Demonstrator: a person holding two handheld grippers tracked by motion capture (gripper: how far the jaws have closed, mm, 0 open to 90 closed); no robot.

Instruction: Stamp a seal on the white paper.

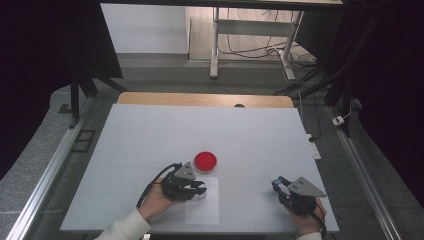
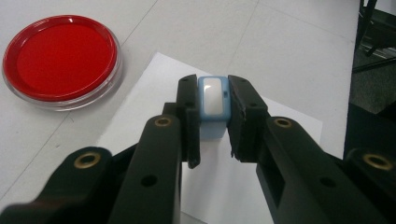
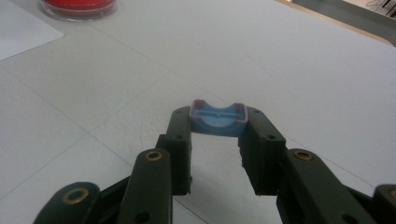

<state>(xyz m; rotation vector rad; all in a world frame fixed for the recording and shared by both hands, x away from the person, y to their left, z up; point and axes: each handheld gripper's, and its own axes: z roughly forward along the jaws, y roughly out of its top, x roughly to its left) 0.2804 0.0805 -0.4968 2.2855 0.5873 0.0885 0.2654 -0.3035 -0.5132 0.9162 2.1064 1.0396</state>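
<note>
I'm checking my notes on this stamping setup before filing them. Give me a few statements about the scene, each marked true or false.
1. The left tongs are shut on a small light-blue plastic stamp with a white top. True.
2. The round red ink pad in a clear case lies on the white sheet of paper. False: it sits on the table beside the sheet.
3. The right tongs are open. False: they are shut on a small blue plastic cap.
4. The stamp is held over the white sheet. True.
5. The ink pad's case is shut with a black lid. False: its red surface shows.
</note>
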